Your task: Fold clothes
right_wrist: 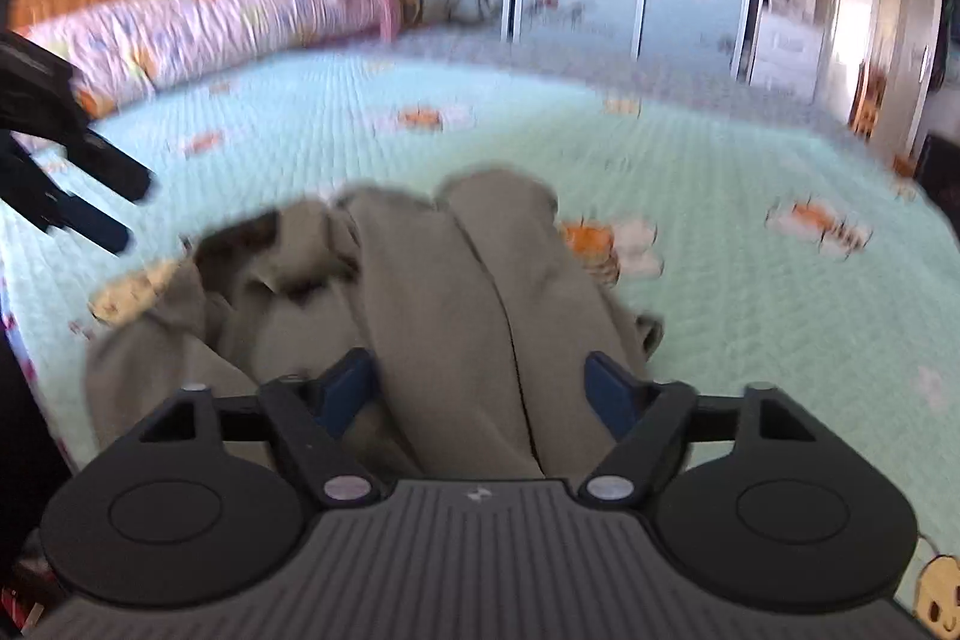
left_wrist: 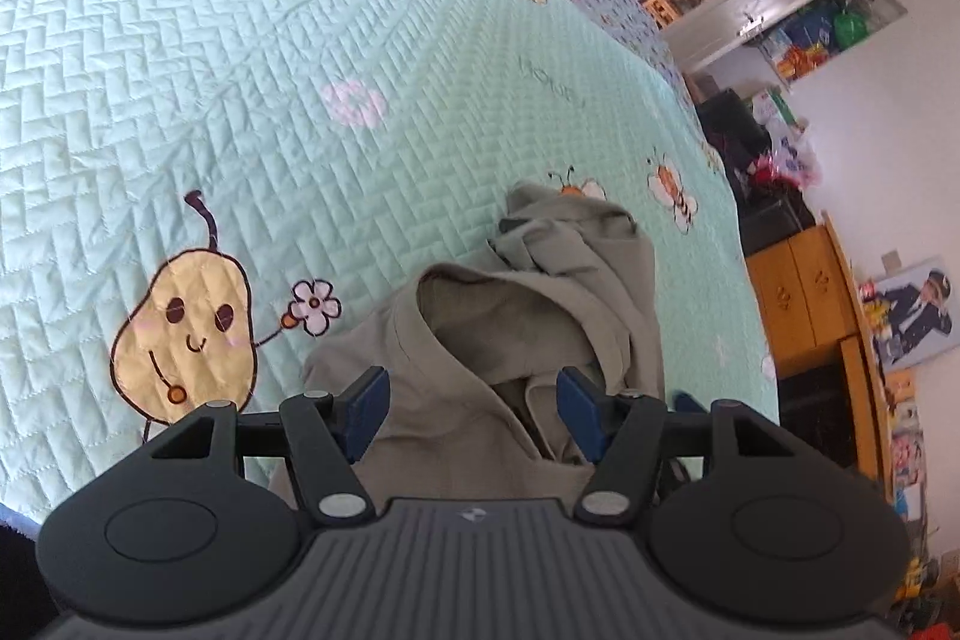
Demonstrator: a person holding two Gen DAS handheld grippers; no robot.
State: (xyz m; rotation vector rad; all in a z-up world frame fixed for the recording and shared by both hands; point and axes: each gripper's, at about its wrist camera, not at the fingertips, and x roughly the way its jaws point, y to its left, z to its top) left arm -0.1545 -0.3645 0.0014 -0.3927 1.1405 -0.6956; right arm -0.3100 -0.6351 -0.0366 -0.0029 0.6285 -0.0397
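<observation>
A bed (left_wrist: 240,100) is covered by a mint quilt printed with bees and a pear. Near its edge a khaki garment (left_wrist: 480,340) is heaped in loose rolls and creases, with no flat panel and no squared fold to be seen; it is not lying folded. Two long tubes of cloth, perhaps sleeves or legs, are seen running away from the right wrist camera, though that view is blurred. From this the task is judged far from finished: spreading, smoothing and folding are all left, if the heap is what is to be folded.

The left gripper (left_wrist: 474,400) is held spread wide over the bunched cloth, with nothing pinched. The right gripper (right_wrist: 480,388) is likewise spread, the cloth passing between its blue pads (right_wrist: 606,388) without being clamped.
</observation>
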